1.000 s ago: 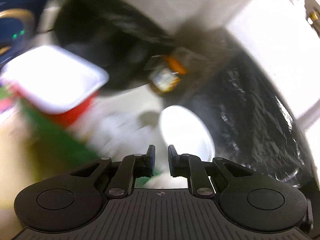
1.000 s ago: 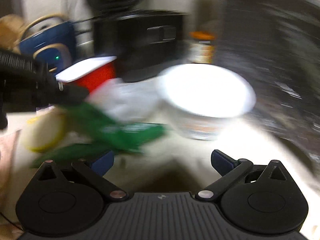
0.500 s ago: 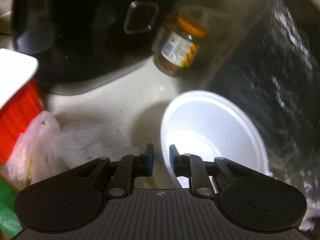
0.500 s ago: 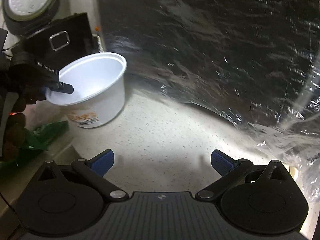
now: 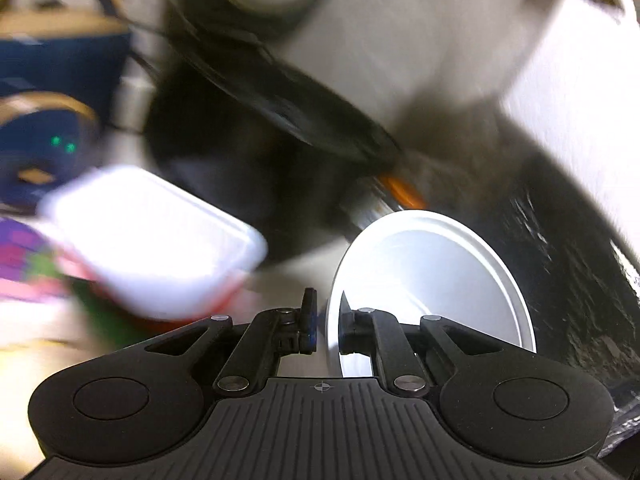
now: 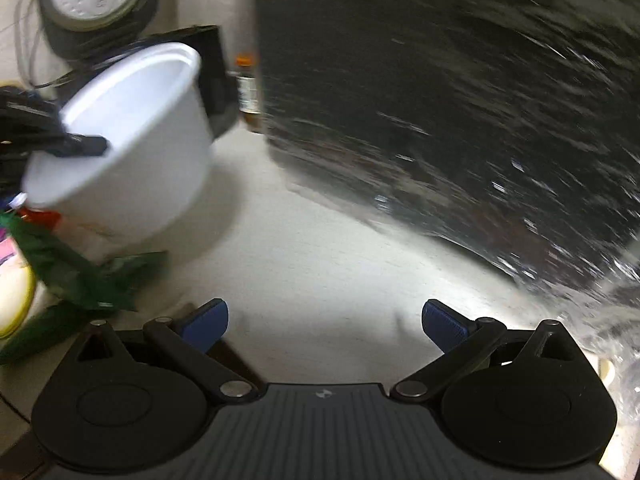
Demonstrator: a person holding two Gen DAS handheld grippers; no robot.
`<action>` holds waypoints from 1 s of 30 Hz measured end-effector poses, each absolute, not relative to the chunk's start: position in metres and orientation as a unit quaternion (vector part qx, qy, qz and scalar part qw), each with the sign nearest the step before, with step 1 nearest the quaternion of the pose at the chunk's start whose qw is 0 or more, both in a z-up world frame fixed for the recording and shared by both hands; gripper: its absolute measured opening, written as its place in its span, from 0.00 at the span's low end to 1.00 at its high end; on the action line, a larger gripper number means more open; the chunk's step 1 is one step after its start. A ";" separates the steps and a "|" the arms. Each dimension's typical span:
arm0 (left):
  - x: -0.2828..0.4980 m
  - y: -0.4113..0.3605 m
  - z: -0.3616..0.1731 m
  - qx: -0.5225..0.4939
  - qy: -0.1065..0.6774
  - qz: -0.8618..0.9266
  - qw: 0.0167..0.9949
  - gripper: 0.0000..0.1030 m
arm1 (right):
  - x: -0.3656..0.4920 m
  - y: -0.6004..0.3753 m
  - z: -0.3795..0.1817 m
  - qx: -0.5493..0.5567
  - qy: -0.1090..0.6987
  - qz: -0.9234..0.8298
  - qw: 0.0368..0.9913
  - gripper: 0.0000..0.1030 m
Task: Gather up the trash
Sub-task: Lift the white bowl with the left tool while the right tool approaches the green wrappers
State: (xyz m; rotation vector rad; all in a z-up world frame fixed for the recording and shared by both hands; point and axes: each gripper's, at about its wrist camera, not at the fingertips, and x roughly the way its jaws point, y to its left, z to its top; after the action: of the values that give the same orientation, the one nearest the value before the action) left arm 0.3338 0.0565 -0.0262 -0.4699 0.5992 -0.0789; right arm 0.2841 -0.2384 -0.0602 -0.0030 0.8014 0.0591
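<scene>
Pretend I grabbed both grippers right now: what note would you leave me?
Left gripper: jaws just closed on the white bowl's rim; bowl lifted and tilted off the counter.
Right gripper: open, empty, over bare counter.
Black bag: to the right of the bowl.
Done: bowl picked up.
Left: get the bowl into the bag, then probably the green wrapper and the red tub, both on the counter at left.
</scene>
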 end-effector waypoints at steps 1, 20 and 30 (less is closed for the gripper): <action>0.319 0.072 -0.024 -0.229 0.286 -0.022 0.930 0.11 | 0.283 -0.231 -0.059 -0.007 0.389 0.039 0.921 1.00; 0.145 0.229 -0.076 -0.205 0.348 0.206 0.891 0.11 | 0.264 -0.055 -0.069 -0.029 0.421 0.242 0.874 1.00; 0.136 0.234 -0.085 -0.179 0.359 0.191 0.896 0.12 | 0.258 -0.011 -0.096 -0.019 0.463 0.268 0.845 1.00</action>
State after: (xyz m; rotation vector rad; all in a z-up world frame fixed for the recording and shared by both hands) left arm 0.1362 0.2339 -0.0850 -0.3713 0.7443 0.3963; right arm 0.2582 -0.0113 -0.0962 -0.0407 0.9770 0.5657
